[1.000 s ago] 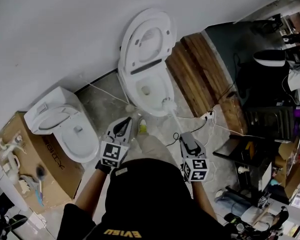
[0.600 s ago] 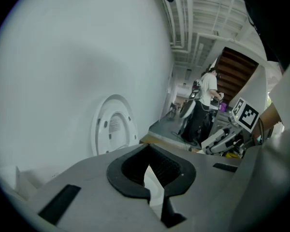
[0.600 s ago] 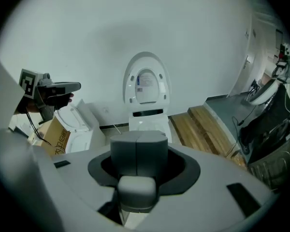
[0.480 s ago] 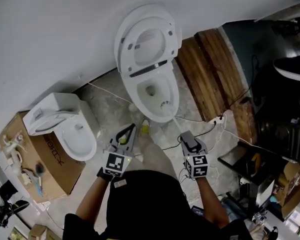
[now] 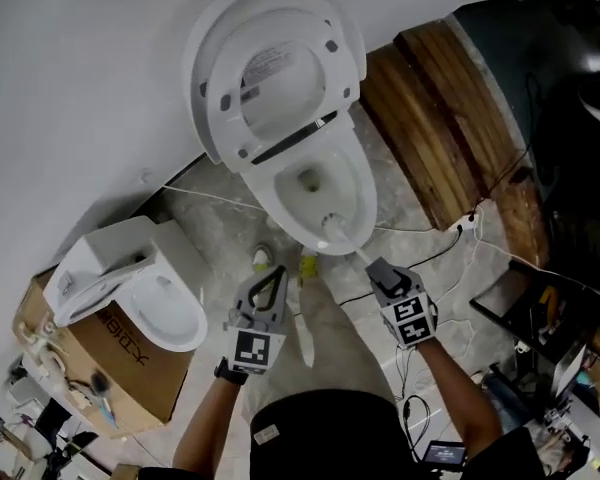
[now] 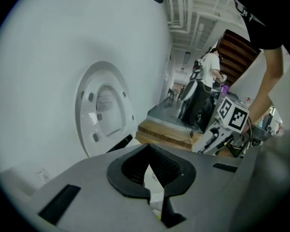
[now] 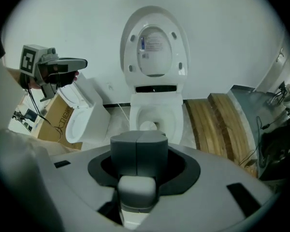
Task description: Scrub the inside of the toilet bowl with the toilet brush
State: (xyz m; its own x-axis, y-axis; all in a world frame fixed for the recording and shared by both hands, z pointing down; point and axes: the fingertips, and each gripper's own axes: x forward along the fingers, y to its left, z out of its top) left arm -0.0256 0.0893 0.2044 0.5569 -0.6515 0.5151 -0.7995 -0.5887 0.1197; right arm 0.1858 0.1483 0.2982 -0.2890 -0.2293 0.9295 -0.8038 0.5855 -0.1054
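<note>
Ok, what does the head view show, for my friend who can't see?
Seen from above, the right gripper holds a toilet brush with its head inside the open toilet bowl. The left gripper is open beside it, empty.

Left claw point(image 5: 273, 278) held open; right claw point(image 5: 378, 268) clamped on the toilet brush point(image 5: 342, 239).

1. Toilet bowl point(image 5: 315, 193) and its raised lid point(image 5: 270, 68): smooth, glossy white, ceramic-looking.
2. Toilet brush point(image 5: 332, 230): white, plastic-looking, with a fuzzy head.
3. Second toilet point(image 5: 145, 293), left: the same hard white gloss. The box point(image 5: 110, 363) next to it is matt brown cardboard.
4. Floor point(image 5: 220, 223): dull, mottled grey, like stone or concrete.
5. Planks point(image 5: 430, 118), right: streaked brown wood with visible grain.
6. Left gripper point(image 5: 273, 276) and right gripper point(image 5: 373, 265): matt grey plastic shells.
7. Wall point(image 5: 80, 88): flat matt white.
</note>
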